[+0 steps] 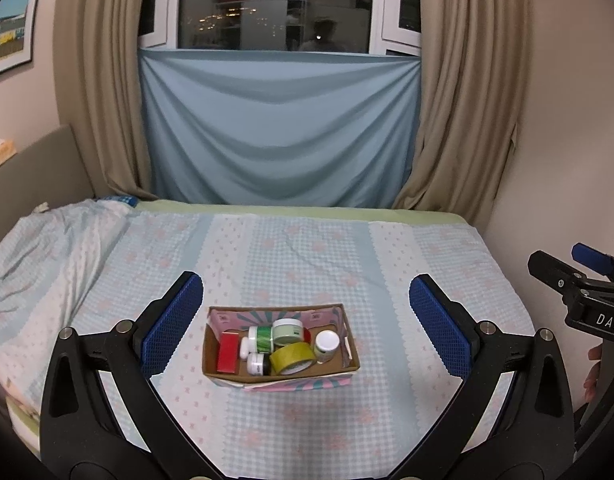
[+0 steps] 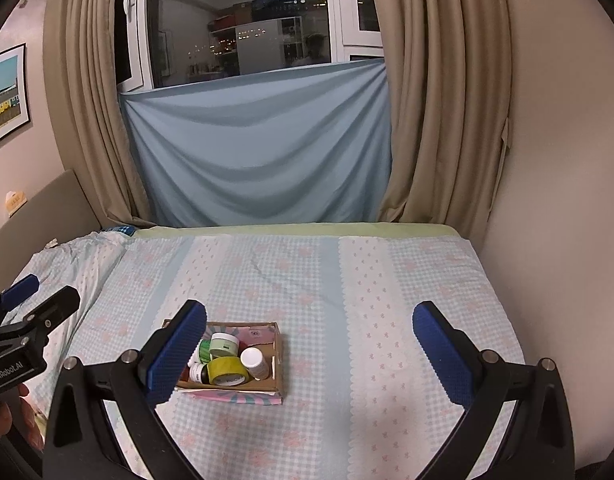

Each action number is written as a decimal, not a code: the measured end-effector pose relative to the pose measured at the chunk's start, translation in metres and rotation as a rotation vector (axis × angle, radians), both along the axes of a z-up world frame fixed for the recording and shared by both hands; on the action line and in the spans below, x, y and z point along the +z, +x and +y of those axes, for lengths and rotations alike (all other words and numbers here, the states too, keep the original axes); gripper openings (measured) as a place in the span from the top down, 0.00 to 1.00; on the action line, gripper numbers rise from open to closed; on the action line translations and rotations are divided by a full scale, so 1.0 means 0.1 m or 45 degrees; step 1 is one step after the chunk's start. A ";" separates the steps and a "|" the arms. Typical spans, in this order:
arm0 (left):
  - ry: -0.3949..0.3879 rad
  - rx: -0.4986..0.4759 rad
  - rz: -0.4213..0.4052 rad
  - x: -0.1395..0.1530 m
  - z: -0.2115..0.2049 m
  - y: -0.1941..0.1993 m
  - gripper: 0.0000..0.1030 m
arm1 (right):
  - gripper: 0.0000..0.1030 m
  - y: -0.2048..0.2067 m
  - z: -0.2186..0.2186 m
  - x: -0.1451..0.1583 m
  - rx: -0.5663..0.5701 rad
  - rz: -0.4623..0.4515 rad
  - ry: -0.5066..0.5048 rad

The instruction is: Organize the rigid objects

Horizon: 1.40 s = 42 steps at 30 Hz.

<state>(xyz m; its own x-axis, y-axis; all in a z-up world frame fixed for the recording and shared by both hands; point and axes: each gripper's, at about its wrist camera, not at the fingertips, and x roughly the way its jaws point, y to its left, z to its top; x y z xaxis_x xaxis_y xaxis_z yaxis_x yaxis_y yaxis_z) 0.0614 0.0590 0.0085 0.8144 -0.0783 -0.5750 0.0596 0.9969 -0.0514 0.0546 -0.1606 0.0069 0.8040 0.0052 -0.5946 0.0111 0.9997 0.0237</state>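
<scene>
A small cardboard box (image 1: pixel 353 346) (image 2: pixel 279 354) sits on the bed. It holds a yellow tape roll (image 1: pixel 293 357) (image 2: pixel 227 371), a green-lidded jar (image 1: pixel 287 331) (image 2: pixel 224 343), a white-capped bottle (image 1: pixel 327 346) (image 2: pixel 255 362), a green bottle (image 1: pixel 261 339), a small dark jar (image 1: pixel 257 364) (image 2: pixel 197 372) and a red block (image 1: pixel 227 355). My left gripper (image 1: pixel 307 312) is open and empty, above and in front of the box. My right gripper (image 2: pixel 309 340) is open and empty, right of the box, and it also shows in the left wrist view (image 1: pixel 579 276). The left gripper shows in the right wrist view (image 2: pixel 31 304).
The bed (image 2: pixel 387 300) has a light blue checked cover. A rumpled blanket (image 1: pixel 47 248) lies at the left. A blue cloth (image 1: pixel 279 128) hangs under the window between beige curtains (image 1: pixel 467 100). A wall (image 2: pixel 555 200) borders the right side.
</scene>
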 end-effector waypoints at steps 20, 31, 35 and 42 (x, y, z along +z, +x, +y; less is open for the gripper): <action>0.010 0.007 0.006 0.01 -0.06 -0.12 0.00 | 0.00 -0.07 -0.02 0.03 -0.008 0.003 -0.019; 0.025 0.031 0.004 -0.01 -0.09 -0.10 0.00 | 0.00 -0.05 -0.01 0.03 -0.021 0.012 -0.024; 0.023 0.030 -0.002 -0.01 -0.10 -0.09 0.00 | 0.00 -0.06 -0.01 0.04 -0.020 0.008 -0.028; 0.028 0.035 -0.008 -0.04 -0.12 -0.10 0.00 | 0.00 -0.07 0.00 0.05 -0.024 0.003 -0.030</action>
